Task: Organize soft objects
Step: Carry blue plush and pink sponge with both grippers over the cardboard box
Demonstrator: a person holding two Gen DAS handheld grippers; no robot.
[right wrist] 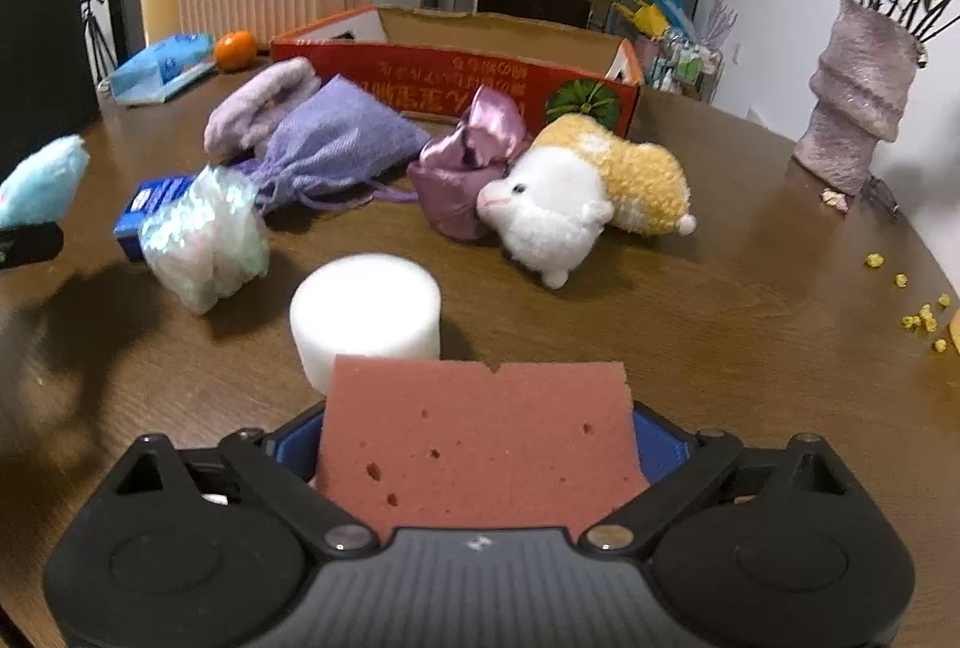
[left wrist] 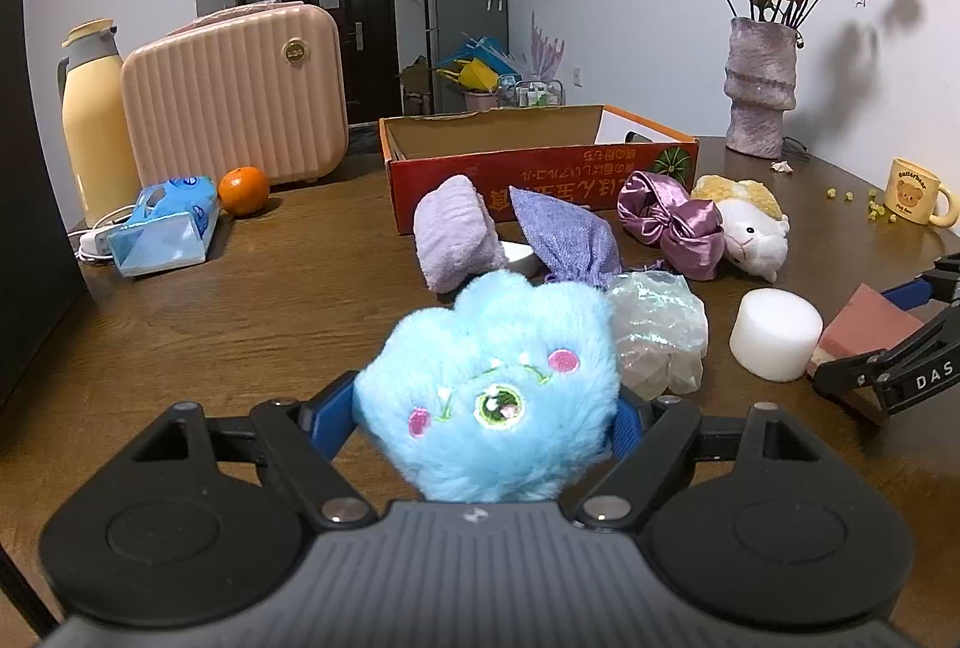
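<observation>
My left gripper [left wrist: 486, 417] is shut on a fluffy blue plush [left wrist: 489, 384], which is squeezed between its blue pads above the wooden table [left wrist: 240, 324]. My right gripper [right wrist: 477, 444] stands wide with a pink sponge [right wrist: 480, 444] between its jaws. The pads [right wrist: 657, 444] sit at the sponge's sides, and its edges look unsqueezed. Ahead lie a white foam cylinder [right wrist: 366, 315], a crinkly clear bag [right wrist: 204, 240], a purple drawstring pouch [right wrist: 336, 138], a lilac towel roll [right wrist: 258, 105], a satin scrunchie [right wrist: 468, 168] and a white and yellow plush animal [right wrist: 576, 198].
An open red cardboard box [left wrist: 540, 168] stands behind the soft things. At back left are a pink case [left wrist: 234, 96], a yellow flask [left wrist: 96, 120], an orange [left wrist: 243, 191] and a tissue pack [left wrist: 165, 228]. A vase of dried roses [left wrist: 759, 90] and a yellow mug [left wrist: 915, 192] stand on the right.
</observation>
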